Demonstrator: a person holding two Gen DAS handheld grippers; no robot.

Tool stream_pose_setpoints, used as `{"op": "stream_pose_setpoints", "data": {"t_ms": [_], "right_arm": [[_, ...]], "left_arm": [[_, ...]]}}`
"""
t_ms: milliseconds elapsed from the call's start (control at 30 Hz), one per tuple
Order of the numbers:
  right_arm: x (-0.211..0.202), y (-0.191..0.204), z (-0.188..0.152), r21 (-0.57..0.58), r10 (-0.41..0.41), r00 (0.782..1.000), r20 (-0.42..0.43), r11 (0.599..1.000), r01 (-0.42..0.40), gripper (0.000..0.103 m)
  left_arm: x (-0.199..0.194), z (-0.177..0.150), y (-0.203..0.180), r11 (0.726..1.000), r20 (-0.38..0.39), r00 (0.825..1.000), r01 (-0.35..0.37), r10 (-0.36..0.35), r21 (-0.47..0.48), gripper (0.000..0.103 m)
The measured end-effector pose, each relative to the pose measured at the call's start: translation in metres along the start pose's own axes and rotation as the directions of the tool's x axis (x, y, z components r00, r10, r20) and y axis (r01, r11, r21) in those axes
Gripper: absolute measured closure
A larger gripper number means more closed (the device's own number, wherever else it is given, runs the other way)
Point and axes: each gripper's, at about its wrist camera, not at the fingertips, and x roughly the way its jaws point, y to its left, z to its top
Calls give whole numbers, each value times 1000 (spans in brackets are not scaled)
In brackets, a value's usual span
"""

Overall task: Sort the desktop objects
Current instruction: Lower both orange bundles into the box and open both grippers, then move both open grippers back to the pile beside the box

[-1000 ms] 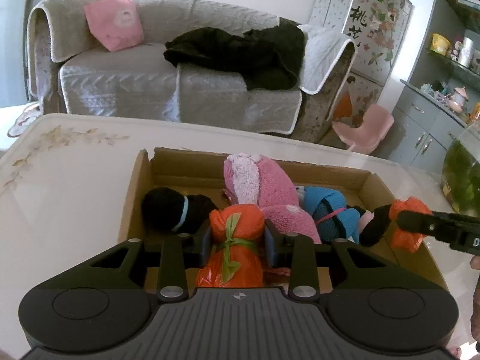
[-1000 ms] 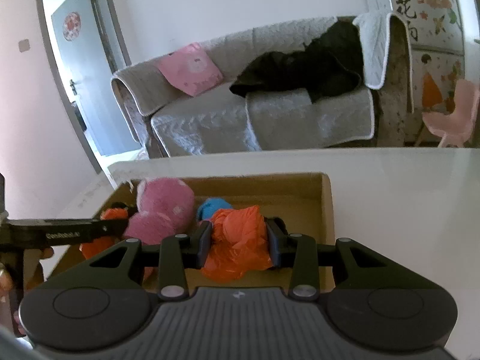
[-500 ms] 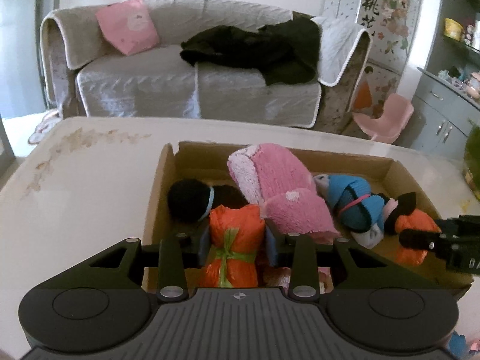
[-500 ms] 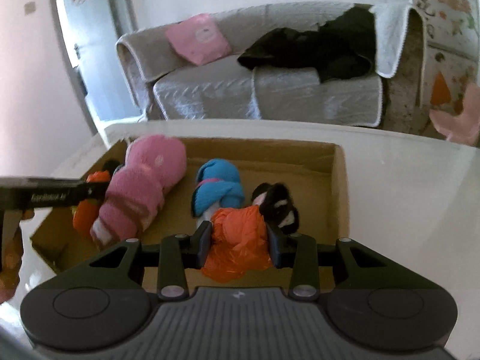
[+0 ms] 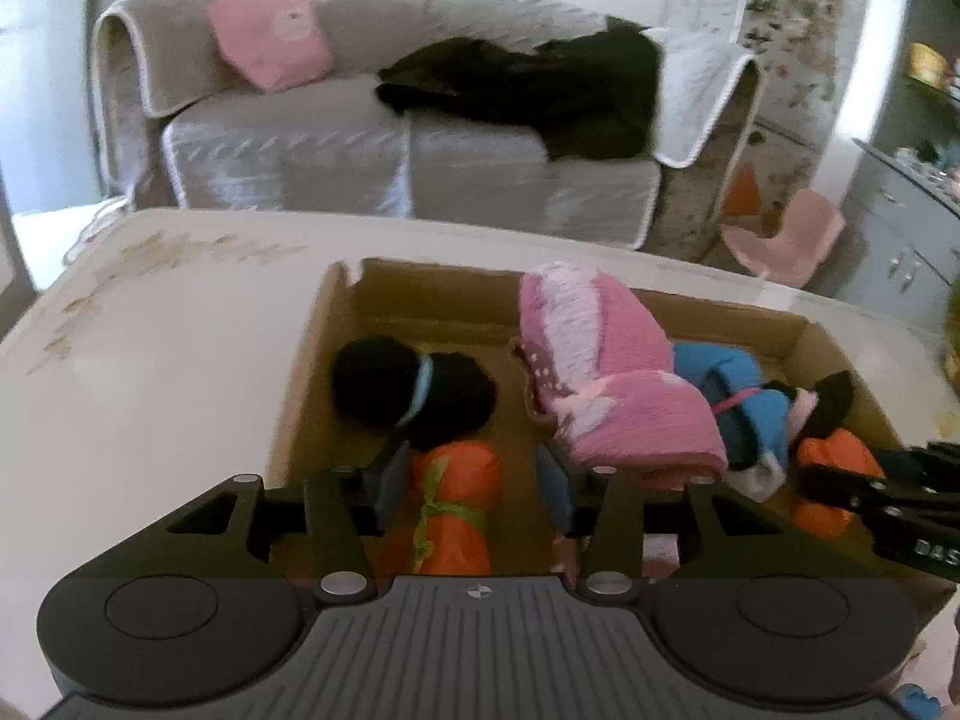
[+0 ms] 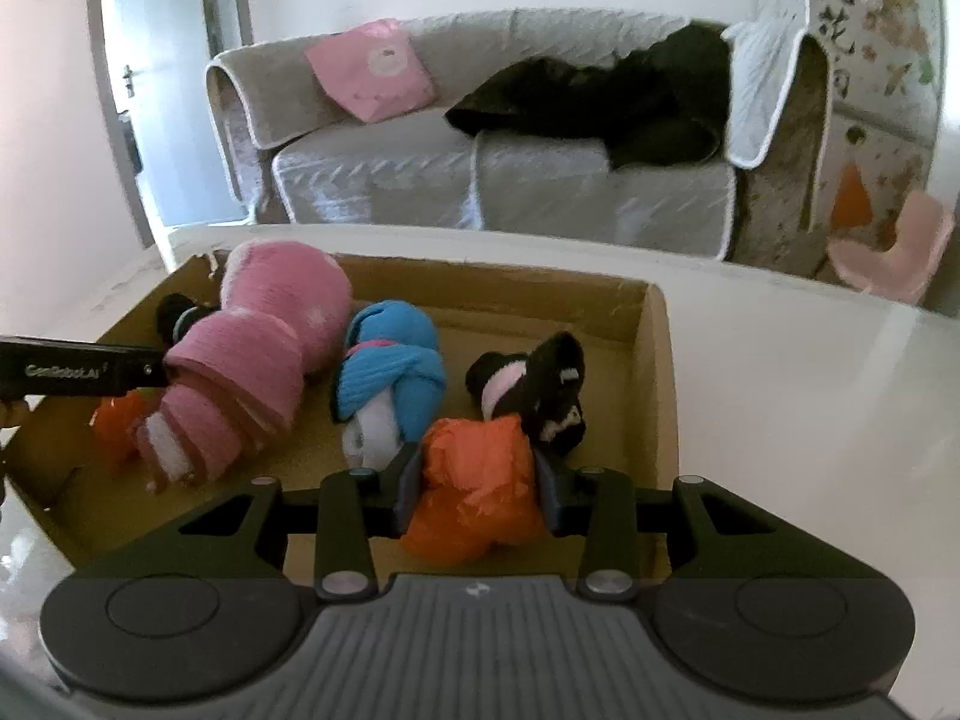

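Left tool [image 5: 474, 480] spread around an orange bundle tied in green [image 5: 456, 510] at the cardboard box [image 5: 738, 312] near wall, right tool [image 6: 477, 483] pinching an orange bag [image 6: 474, 492] beside black socks [image 6: 534, 390], pink roll [image 6: 240, 372], blue roll [image 6: 390, 372], white tabletop [image 6: 810, 408]

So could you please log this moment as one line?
left gripper: open around tied orange bundle | right gripper: shut on orange bag | both in cardboard box

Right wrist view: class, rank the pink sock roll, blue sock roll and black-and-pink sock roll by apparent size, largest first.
1. Pink sock roll, clearly largest.
2. Blue sock roll.
3. Black-and-pink sock roll, smallest, though partly hidden.
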Motion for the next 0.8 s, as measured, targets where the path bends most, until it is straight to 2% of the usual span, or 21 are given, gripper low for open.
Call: {"op": "stream_pose_setpoints", "data": {"t_ms": [67,133,200,267,300,367,467,567,700,800], "right_arm": [[1,0,0,-3,-14,1000,3,1000,14,65],[-1,0,1,-2,-15,1000,8,1000,15,58],[-6,2,1,-11,-21,1000,19,1000,21,44],[-12,0,1,-13,-15,999,38,1000,15,34],[-14,-2,3,-12,-15,999,50,1000,16,30],[-21,-6,6,-6,-10,997,71,1000,10,30],[-36,-13,9,16,4,995,102,1000,-6,22],[-52,-18,7,14,17,991,131,1000,-19,20],[-76,-27,-5,-14,13,989,144,1000,-11,18],[-90,-33,-20,-19,23,991,135,1000,-21,18]], "left_arm": [[2,1,-5,999,1,999,49,-49,4,55],[3,0,-9,999,-2,999,39,-39,20,53],[1,0,-12,999,2,1000,21,-21,45,46],[-5,0,-11,999,15,1000,19,-20,48,27],[-8,1,-9,999,23,1000,20,-21,43,22],[-16,2,-4,1000,39,999,21,-22,23,18],[-31,8,2,1000,54,998,28,-28,1,14],[-48,11,5,998,60,996,67,-67,1,11],[-75,1,3,992,62,991,118,-121,55,8],[-99,-17,-5,981,58,988,135,-144,138,6]]}}
